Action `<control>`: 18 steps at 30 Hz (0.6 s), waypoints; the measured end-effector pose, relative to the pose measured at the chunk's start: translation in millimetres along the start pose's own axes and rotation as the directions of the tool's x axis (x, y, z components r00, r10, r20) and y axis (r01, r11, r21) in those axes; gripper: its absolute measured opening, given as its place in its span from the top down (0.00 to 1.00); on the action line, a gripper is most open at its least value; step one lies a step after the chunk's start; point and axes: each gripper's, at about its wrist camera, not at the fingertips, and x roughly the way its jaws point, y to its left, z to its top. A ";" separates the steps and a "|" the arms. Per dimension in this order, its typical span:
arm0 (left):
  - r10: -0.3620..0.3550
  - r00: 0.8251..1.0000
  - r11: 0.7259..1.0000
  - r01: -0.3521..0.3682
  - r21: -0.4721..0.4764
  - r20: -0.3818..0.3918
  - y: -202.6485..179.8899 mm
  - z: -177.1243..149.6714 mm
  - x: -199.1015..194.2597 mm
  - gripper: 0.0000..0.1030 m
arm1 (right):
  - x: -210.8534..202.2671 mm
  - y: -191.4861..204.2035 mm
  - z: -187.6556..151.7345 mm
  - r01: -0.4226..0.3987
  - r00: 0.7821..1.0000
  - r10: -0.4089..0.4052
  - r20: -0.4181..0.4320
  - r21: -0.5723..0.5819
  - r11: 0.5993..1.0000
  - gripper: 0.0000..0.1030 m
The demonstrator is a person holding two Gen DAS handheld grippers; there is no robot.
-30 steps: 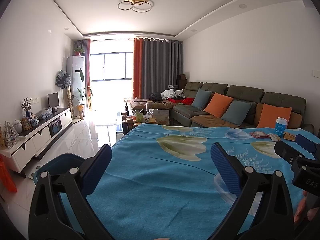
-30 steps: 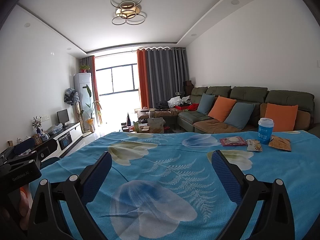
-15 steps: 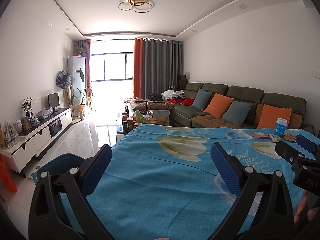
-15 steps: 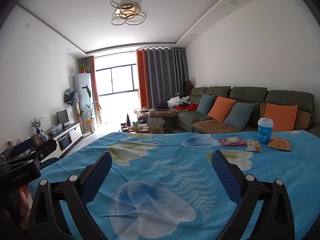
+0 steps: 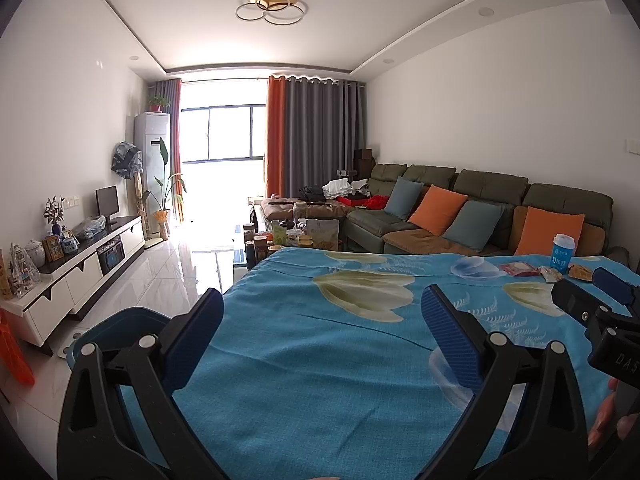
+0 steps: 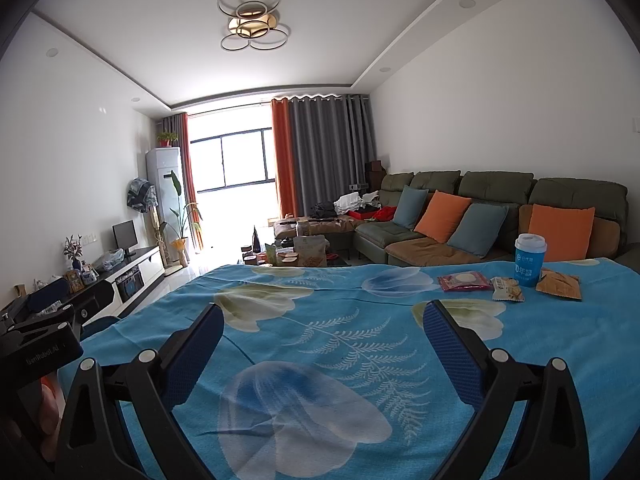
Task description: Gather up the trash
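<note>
— So, nearest first: what are the claws doing?

— Both are spread wide with nothing between the pads. The right gripper (image 6: 323, 330) fills the bottom of the right wrist view, hovering low over the blue floral tablecloth (image 6: 304, 392). The left gripper (image 5: 322, 314) does the same in its own view, and at the lower left of that frame a blue bin (image 5: 120, 326) sits beside the table.

— And the trash?

— Farther back, all in one cluster at the right of the right wrist frame, above and right of the pads: a red wrapper (image 6: 465, 281), then a small pale snack wrapper (image 6: 507, 289), a blue paper cup (image 6: 529, 260) standing upright, and a brown packet (image 6: 559, 285) lying flat just right of the cup.

— Which hand is nearer?

— The right, I'd judge. In the left wrist view the same cup (image 5: 563, 253) sits far off at the right edge, with the right gripper's body between. The red wrapper is the closest piece, its long side running roughly across the frame, so the right claw should travel forward and to the right

— Beyond that?

— A green sofa (image 6: 500, 200) with orange cushions, out of reach and irrelevant
</note>
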 end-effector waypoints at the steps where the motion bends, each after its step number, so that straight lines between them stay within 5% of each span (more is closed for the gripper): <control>1: 0.000 1.000 1.000 0.000 -0.001 0.001 0.1 -0.3 -0.5 0.05 | -0.2 0.0 0.0 0.000 1.000 0.000 0.000 0.001 1.000 0.06; 11: -0.015 1.000 1.000 0.015 0.004 -0.007 -0.4 1.2 2.8 0.05 | -0.6 -0.1 -0.8 0.003 1.000 -0.003 -0.001 0.005 1.000 0.06; 18: -0.024 0.997 1.000 0.025 0.010 -0.079 -3.4 1.0 19.4 0.05 | -2.2 -7.5 -3.3 0.023 1.000 -0.023 -0.011 0.019 1.000 0.06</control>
